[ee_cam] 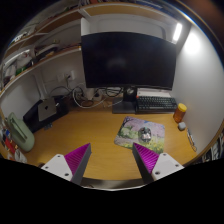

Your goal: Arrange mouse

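A small grey mouse (146, 133) lies on a patterned mouse mat (138, 131) on the wooden desk (85, 130), ahead of the right finger and a little to its right. My gripper (112, 160) is open and empty, its two magenta pads (76, 158) spread wide with bare desk between them. The mouse is beyond the fingertips, not between them.
A large dark monitor (125, 60) stands at the back of the desk, with a black keyboard (156, 100) to its right and an orange object (180, 112) beside that. Cables and a power strip (88, 97) lie at the back left. Shelves run along the left wall.
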`<act>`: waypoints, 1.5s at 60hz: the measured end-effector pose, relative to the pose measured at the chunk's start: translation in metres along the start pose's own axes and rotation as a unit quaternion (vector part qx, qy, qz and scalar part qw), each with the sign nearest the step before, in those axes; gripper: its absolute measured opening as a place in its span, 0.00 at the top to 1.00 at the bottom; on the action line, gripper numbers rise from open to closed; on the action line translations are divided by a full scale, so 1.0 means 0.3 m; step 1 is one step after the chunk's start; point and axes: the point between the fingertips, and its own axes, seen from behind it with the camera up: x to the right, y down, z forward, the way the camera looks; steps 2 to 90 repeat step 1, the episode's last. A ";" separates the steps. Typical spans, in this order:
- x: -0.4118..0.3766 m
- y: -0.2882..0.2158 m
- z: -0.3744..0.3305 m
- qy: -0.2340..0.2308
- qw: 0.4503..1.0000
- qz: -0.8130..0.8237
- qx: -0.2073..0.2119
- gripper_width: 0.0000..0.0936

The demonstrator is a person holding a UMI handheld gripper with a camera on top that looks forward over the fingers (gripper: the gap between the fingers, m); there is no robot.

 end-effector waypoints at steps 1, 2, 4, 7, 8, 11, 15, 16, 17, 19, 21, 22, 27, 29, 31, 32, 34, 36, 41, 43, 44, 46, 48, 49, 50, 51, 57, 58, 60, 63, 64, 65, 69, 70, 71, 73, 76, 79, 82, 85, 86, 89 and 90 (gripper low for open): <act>0.000 0.004 0.000 0.000 1.000 0.000 0.000 0.08; 0.000 0.004 0.000 0.000 1.000 0.000 0.000 0.08; 0.000 0.004 0.000 0.000 1.000 0.000 0.000 0.08; 0.000 0.004 0.000 0.000 1.000 0.000 0.000 0.08; 0.000 0.004 0.000 0.000 1.000 0.000 0.000 0.08; 0.000 0.004 0.000 0.000 1.000 0.000 0.000 0.08; 0.000 0.004 0.000 0.000 1.000 0.000 0.000 0.08; 0.000 0.004 0.000 0.000 1.000 0.000 0.000 0.08; 0.000 0.004 0.000 0.000 1.000 0.000 0.000 0.08; 0.000 0.004 0.000 0.000 1.000 0.000 0.000 0.08; 0.000 0.004 0.000 0.000 1.000 0.000 0.000 0.08; 0.000 0.004 0.000 0.000 1.000 0.000 0.000 0.08; 0.000 0.004 0.000 0.000 1.000 0.000 0.000 0.08; 0.000 0.004 0.000 0.000 1.000 0.000 0.000 0.08; 0.000 0.004 0.000 0.000 1.000 0.000 0.000 0.08; 0.000 0.004 0.000 0.000 1.000 0.000 0.000 0.08; 0.000 0.004 0.000 0.000 1.000 0.000 0.000 0.08; 0.000 0.004 0.000 0.000 1.000 0.000 0.000 0.08; 0.000 0.004 0.000 0.000 1.000 0.000 0.000 0.08; 0.000 0.004 0.000 0.000 1.000 0.000 0.000 0.08; 0.000 0.004 0.000 0.000 1.000 0.000 0.000 0.08; 0.000 0.004 0.000 0.000 1.000 0.000 0.000 0.08; 0.000 0.004 0.000 0.000 1.000 0.000 0.000 0.08; 0.000 0.004 0.000 0.000 1.000 0.000 0.000 0.08; 0.000 0.004 0.000 0.000 1.000 0.000 0.000 0.08; 0.000 0.004 0.000 0.000 1.000 0.000 0.000 0.08; 0.000 0.004 0.000 0.000 1.000 0.000 0.000 0.08; 0.000 0.004 0.000 0.000 1.000 0.000 0.000 0.08; 0.000 0.004 0.000 0.000 1.000 0.000 0.000 0.08; 0.000 0.004 0.000 0.000 1.000 0.000 0.000 0.08; 0.000 0.004 0.000 0.000 1.000 0.000 0.000 0.08; 0.000 0.004 0.000 0.000 1.000 0.000 0.000 0.08; 0.000 0.004 0.000 0.000 1.000 0.000 0.000 0.08; 0.000 0.004 0.000 0.000 1.000 0.000 0.000 0.08; 0.000 0.004 0.000 0.000 1.000 0.000 0.000 0.08; 0.000 0.004 0.000 0.000 1.000 0.000 0.000 0.08; 0.000 0.004 0.000 0.000 1.000 0.000 0.000 0.08; 0.000 0.004 0.000 0.000 1.000 0.000 0.000 0.08; 0.000 0.004 0.000 0.000 1.000 0.000 0.000 0.08; 0.000 0.004 0.000 0.000 1.000 0.000 0.000 0.08; 0.000 0.004 0.000 0.000 1.000 0.000 0.000 0.08; 0.000 0.004 0.000 0.000 1.000 0.000 0.000 0.08; 0.000 0.004 0.000 0.000 1.000 0.000 0.000 0.08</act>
